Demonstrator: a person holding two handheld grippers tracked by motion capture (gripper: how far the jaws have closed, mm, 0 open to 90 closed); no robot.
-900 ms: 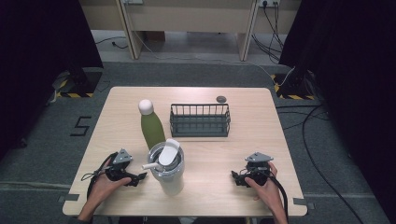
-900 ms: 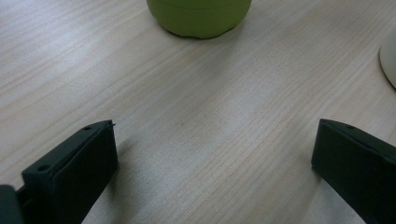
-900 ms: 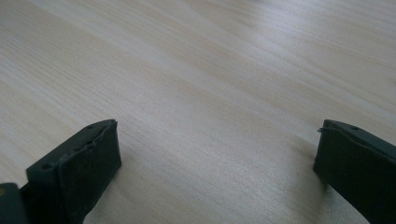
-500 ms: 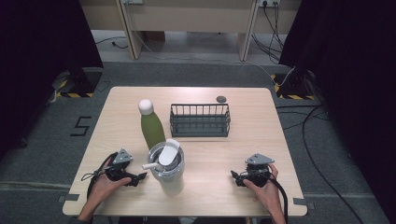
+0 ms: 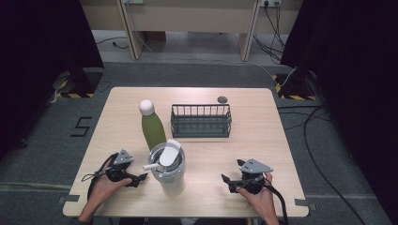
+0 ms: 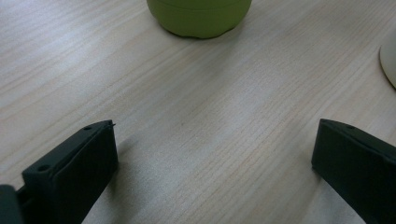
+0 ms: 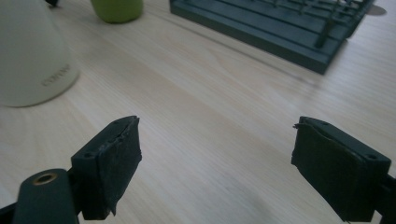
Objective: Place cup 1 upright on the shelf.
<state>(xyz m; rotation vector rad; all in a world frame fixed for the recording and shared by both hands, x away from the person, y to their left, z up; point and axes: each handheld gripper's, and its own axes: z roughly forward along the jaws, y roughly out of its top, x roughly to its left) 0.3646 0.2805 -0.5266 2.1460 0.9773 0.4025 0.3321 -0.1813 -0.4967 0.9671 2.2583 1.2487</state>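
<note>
A green bottle (image 5: 151,125) with a white cap stands left of centre on the wooden table (image 5: 263,136); its base (image 6: 200,17) shows ahead of my left gripper. In front of it stands a cream tumbler (image 5: 167,168) with a lid and straw, seen also at the left of the right gripper view (image 7: 32,56). A dark wire basket (image 5: 201,121) sits behind, its base (image 7: 280,28) ahead of my right gripper. My left gripper (image 5: 137,179) rests open near the front left edge. On the front right my right gripper (image 5: 228,183) lies open, its jaws wide apart over bare wood.
A small dark round disc (image 5: 222,99) lies near the table's far edge behind the basket. Cables (image 5: 309,126) run over the grey floor to the right. A desk's legs (image 5: 129,28) stand beyond the table.
</note>
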